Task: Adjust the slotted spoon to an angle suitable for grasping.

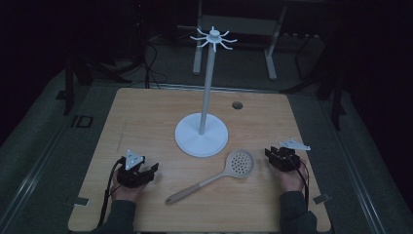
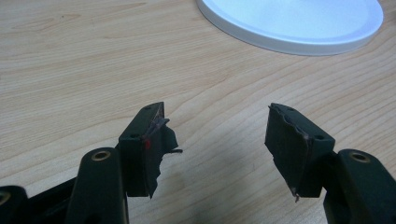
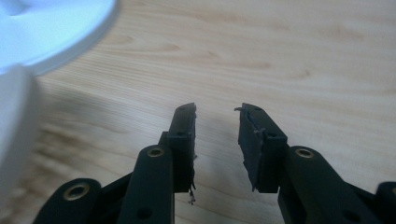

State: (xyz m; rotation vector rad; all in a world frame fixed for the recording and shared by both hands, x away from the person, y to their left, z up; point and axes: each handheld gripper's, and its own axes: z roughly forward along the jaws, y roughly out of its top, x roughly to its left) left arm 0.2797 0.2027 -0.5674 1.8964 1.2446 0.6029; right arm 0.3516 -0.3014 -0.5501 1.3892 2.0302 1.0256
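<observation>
One white stand [image 1: 201, 134] sits about mid-table on the wooden table [image 1: 146, 112]: round flat base, one thin pole going up, and a ring of little hooks [image 1: 213, 37] at the top. I can't get a clean count of the hooks.

Just in front of the stand's base, a bit to the right, lies one slotted spoon [image 1: 214, 177]. Its round perforated head almost touches the base, and the handle angles back toward the person's side, to the left.

Two grippers, one per hand. The left gripper [image 1: 146, 171] rests on the table to the front-left of the stand, jaws spread wide with nothing between them. In the left gripper view the base rim [image 2: 299, 28] is up ahead. The right gripper [image 1: 272, 155] rests front-right of the stand, just right of the spoon's head, jaws also apart but with a narrower gap, holding nothing.

One small dark round hole [image 1: 237, 105] is in the tabletop behind the stand.
</observation>
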